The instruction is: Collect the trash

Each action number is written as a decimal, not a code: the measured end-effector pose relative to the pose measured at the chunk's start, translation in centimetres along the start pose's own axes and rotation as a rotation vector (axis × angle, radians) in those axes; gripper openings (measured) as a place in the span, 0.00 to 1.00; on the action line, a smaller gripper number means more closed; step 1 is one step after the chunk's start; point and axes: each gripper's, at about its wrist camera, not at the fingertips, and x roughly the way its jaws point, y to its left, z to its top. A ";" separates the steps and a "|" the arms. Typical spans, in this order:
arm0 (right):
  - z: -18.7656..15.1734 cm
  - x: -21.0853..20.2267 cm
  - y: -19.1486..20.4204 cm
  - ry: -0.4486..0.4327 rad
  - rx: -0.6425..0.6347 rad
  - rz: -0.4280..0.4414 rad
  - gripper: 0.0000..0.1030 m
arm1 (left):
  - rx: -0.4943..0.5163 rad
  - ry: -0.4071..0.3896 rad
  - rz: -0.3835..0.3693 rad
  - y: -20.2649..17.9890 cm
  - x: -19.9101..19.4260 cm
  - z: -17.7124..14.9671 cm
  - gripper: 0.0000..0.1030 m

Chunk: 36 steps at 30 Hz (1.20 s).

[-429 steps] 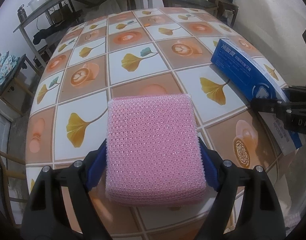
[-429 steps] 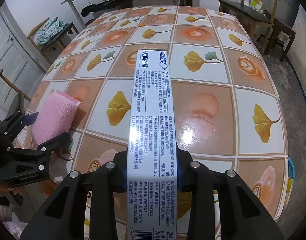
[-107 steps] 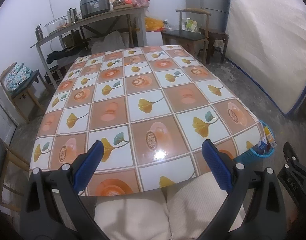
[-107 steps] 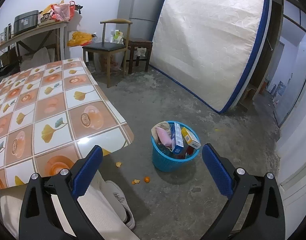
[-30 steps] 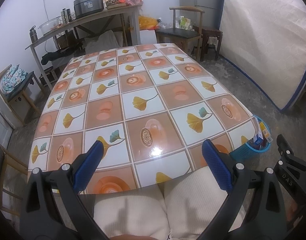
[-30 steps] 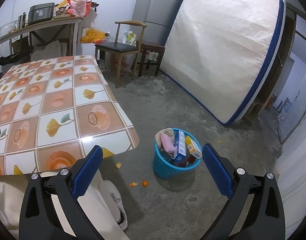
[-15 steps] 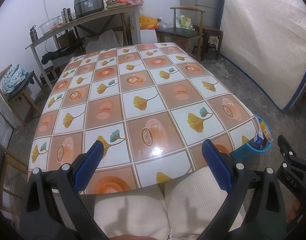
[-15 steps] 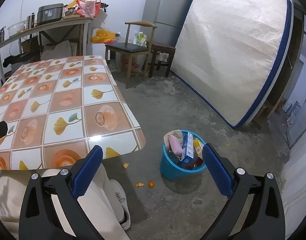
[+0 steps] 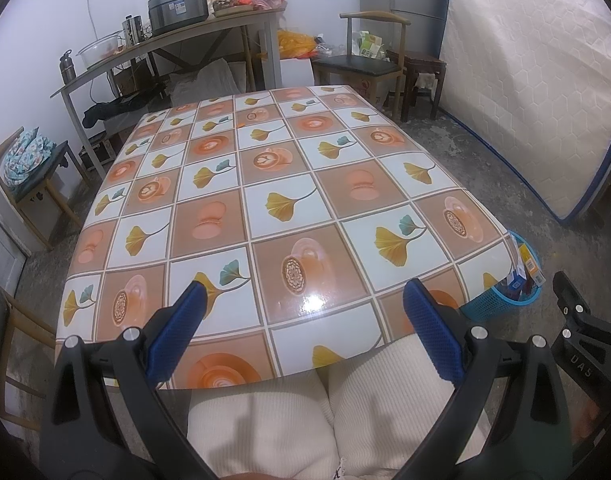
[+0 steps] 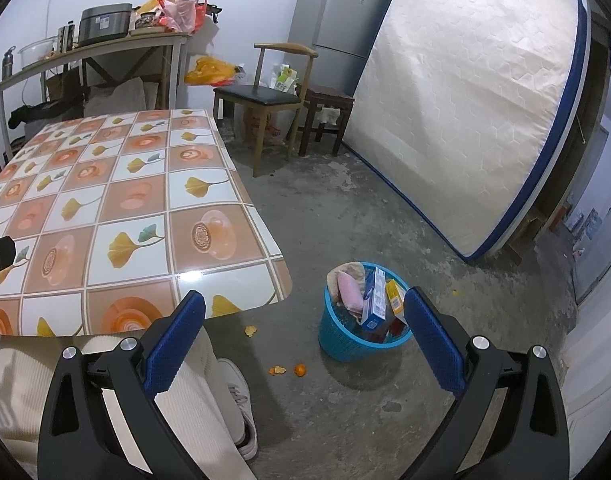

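Note:
A blue plastic trash basket stands on the concrete floor right of the table; it also shows in the left wrist view. In it lie a pink sponge, a blue toothpaste box and a yellow box. My left gripper is open and empty, held over the near edge of the tiled table. My right gripper is open and empty, held above the floor between the table and the basket.
Orange peel bits lie on the floor near a white shoe. A mattress leans on the right wall. A wooden chair, a stool, a fridge and a cluttered side table stand behind.
Both grippers held trash long ago and are now open and empty. Over the last second the right view has swung slightly left; the basket sits further right in frame.

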 end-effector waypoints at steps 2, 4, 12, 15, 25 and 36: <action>0.0 0.0 0.0 0.000 0.000 -0.001 0.94 | -0.001 0.001 0.000 0.1 0.0 -0.1 0.92; 0.0 0.0 0.0 -0.001 -0.001 -0.001 0.94 | -0.001 0.001 0.001 0.1 0.0 -0.2 0.92; 0.1 0.0 0.0 0.000 0.000 0.000 0.94 | -0.001 0.002 0.000 0.2 0.1 -0.2 0.92; 0.1 0.0 0.0 -0.001 -0.001 -0.002 0.94 | -0.002 0.003 0.000 0.3 0.1 -0.3 0.92; 0.1 -0.1 0.0 -0.001 -0.003 -0.002 0.94 | -0.001 0.004 0.000 0.3 0.1 -0.1 0.92; 0.0 -0.1 0.0 -0.003 -0.001 -0.003 0.94 | 0.000 0.004 -0.001 0.3 0.1 0.0 0.92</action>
